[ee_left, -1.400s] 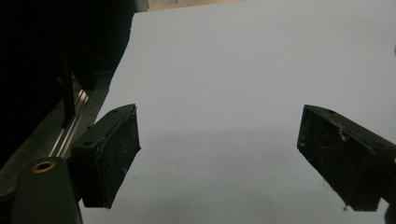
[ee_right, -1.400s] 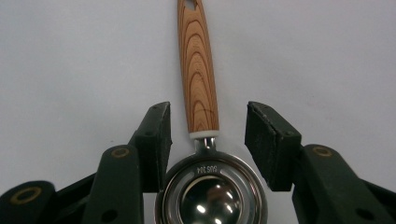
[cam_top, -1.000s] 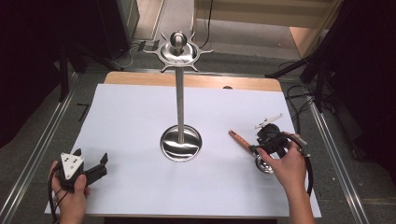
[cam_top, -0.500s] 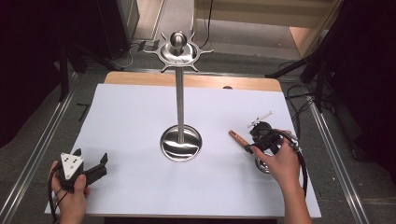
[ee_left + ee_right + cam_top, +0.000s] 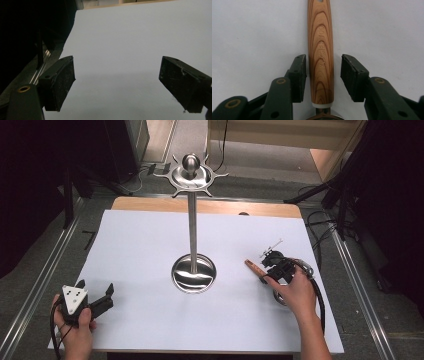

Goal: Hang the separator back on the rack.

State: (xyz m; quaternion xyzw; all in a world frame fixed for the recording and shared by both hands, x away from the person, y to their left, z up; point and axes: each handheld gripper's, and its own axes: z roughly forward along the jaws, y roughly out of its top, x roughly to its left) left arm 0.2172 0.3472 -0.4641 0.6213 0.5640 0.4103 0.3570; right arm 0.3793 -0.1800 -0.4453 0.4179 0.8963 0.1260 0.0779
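Observation:
A utensil with a wooden handle [image 5: 320, 50] lies flat on the white table cover, its tip [image 5: 251, 266] pointing toward a steel stand. My right gripper [image 5: 324, 75] straddles the handle low over the table. Its jaws have just been closing, and a slim gap still shows on each side of the wood, so the pads do not press on it. In the high view the right gripper [image 5: 270, 267] sits right of the stand's round base [image 5: 194, 274]. My left gripper [image 5: 95, 289] rests open near the front left corner, nothing between its jaws [image 5: 117, 85].
The steel stand's thin pole [image 5: 192, 225] rises from the table's middle to a hooked crown with a ball on top [image 5: 190, 170]. The white cover [image 5: 150, 235] spans the table. A metal rail [image 5: 45, 275] runs along the left edge, with dark floor and cables beyond.
My right hand has slid a little to the left and lower along the wooden handle, and its jaws have narrowed around it. The left hand has kept still.

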